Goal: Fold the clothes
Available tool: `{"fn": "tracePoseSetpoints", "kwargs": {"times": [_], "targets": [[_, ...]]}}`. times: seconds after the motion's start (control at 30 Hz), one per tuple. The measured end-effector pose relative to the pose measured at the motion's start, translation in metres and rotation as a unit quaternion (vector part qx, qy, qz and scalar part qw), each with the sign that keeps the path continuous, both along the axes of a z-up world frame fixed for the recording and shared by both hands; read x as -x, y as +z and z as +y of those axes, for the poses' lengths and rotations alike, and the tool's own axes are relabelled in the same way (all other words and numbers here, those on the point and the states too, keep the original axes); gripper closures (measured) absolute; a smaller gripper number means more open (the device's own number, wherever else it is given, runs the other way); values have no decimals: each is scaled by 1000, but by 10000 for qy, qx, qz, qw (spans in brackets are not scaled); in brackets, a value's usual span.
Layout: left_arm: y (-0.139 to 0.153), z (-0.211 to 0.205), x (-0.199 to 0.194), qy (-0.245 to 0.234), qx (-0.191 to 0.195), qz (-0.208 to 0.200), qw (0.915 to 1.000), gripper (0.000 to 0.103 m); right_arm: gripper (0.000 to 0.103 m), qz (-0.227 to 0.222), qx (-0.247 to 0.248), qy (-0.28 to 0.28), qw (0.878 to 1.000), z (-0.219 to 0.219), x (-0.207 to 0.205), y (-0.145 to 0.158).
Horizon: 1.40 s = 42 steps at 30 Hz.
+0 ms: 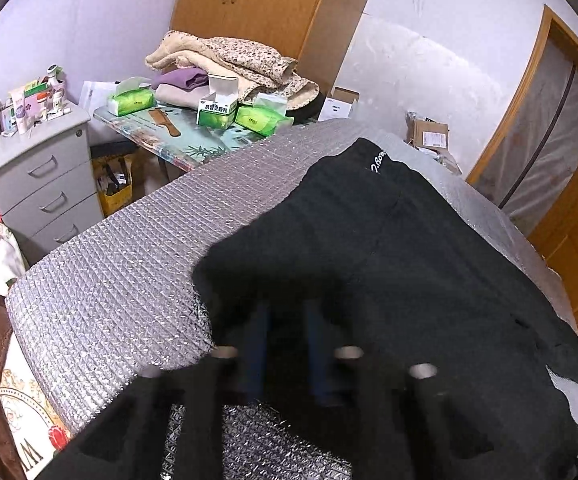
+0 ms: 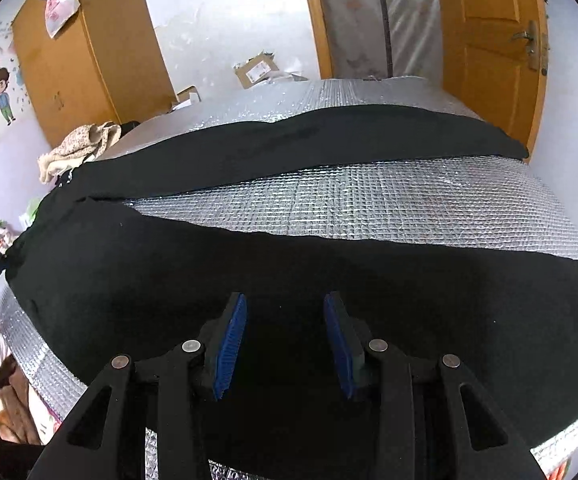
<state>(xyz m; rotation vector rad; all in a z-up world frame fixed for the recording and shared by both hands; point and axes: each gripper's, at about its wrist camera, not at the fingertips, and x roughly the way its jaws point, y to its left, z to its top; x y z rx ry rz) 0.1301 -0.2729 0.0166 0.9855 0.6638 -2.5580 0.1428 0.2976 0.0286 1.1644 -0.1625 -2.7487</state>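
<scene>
Black trousers (image 1: 389, 240) lie spread on a silver quilted mat (image 1: 129, 264), with white script on the waistband at the far end. In the right wrist view the two legs lie apart, the far leg (image 2: 289, 140) and the near leg (image 2: 249, 272), with a strip of mat (image 2: 369, 204) between them. My left gripper (image 1: 287, 320) is blurred at the trousers' near edge. Its blue pads (image 1: 257, 352) still show a gap, and dark cloth lies between and over the tips. My right gripper (image 2: 285, 312) hovers open over the near leg with nothing pinched.
A grey drawer unit (image 1: 41, 184) with bottles stands at the left. A side table (image 1: 177, 136) carries tissue packs, boxes and folded clothes. A wooden wardrobe (image 1: 257, 4) is at the back, a door (image 2: 489, 40) to the right, and cardboard boxes (image 2: 257, 70) beyond the mat.
</scene>
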Motion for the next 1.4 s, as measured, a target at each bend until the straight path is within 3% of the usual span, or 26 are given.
{"fn": "tracePoseSetpoints", "kwargs": {"times": [0.17,0.4,0.57,0.63,0.83,1.03,1.07,1.13,1.2,1.4], "targets": [[6,-9,-22,82,-37,170,9998,103,61,106,37,399,9991,-10,-7,5],[11,-2,-37,-78,-244,275,9993,101,61,232,149,1426,9894,-54,-13,9],[0,19,-20,-442,-210,-9,9988,76,55,196,76,2300,9730,-98,-19,3],[-2,26,-16,-480,-91,-68,9988,75,46,190,-75,2663,9637,-117,-23,-1],[-1,38,-12,-580,263,-165,9978,71,46,258,-534,3294,9423,-155,-35,-6],[-3,42,-11,-672,434,-273,9964,71,47,189,-828,3402,9365,-166,-29,-10],[-3,43,-10,-669,476,-303,9962,75,49,190,-845,3408,9362,-165,-29,-9],[-3,43,-10,-635,578,-353,9957,86,74,174,-843,3415,9359,-163,-29,-9],[-4,41,-12,-620,573,-343,9958,96,90,175,-881,3410,9357,-162,-30,-8],[-2,36,-23,-602,431,-188,9971,99,98,270,-932,3542,9301,-161,-36,-6]]}}
